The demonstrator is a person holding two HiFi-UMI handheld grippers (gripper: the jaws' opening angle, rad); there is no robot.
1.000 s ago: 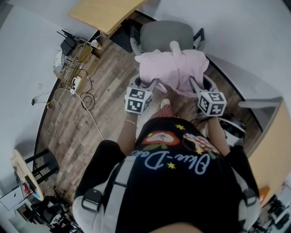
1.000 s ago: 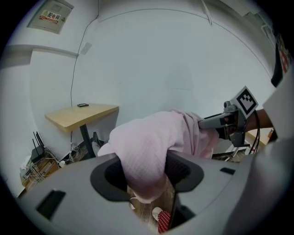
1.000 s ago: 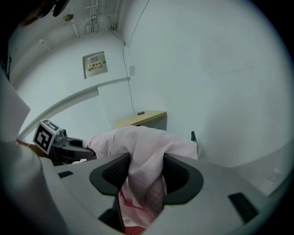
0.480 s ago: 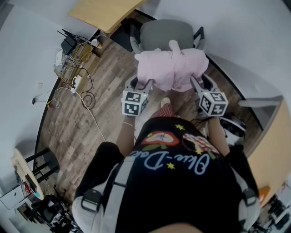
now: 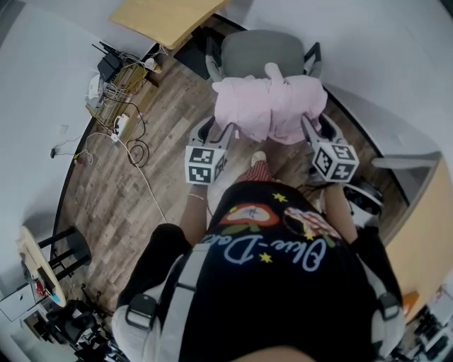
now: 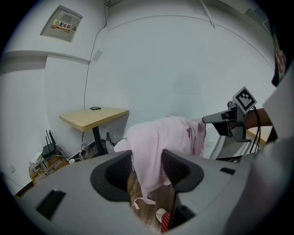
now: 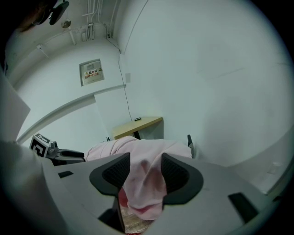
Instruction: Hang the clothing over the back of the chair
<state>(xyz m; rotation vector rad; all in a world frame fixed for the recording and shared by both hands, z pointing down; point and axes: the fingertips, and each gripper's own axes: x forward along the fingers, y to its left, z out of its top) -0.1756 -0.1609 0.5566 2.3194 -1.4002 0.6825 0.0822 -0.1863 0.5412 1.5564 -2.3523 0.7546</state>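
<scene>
A pale pink garment (image 5: 270, 106) hangs bunched between my two grippers, just in front of a grey office chair (image 5: 258, 53). My left gripper (image 5: 228, 132) is shut on the garment's left edge; in the left gripper view the pink cloth (image 6: 151, 147) drapes down between the jaws. At the garment's right edge my right gripper (image 5: 307, 127) is also shut on it, with the cloth (image 7: 144, 179) pinched between its pads and drooping below. The chair's backrest sits directly beyond the cloth. A thin pink tie (image 6: 140, 202) dangles under the left jaws.
A wooden desk (image 5: 163, 21) stands at the back left, with a router and tangled cables (image 5: 117, 95) on the wood floor beside it. White walls curve around the right side. A black stool (image 5: 64, 254) stands at the left. My own foot in a red sock (image 5: 258, 170) shows below the garment.
Both grippers have lifted the garment a little and carried it toward the chair's backrest. The left gripper has swung slightly outward to the left.
</scene>
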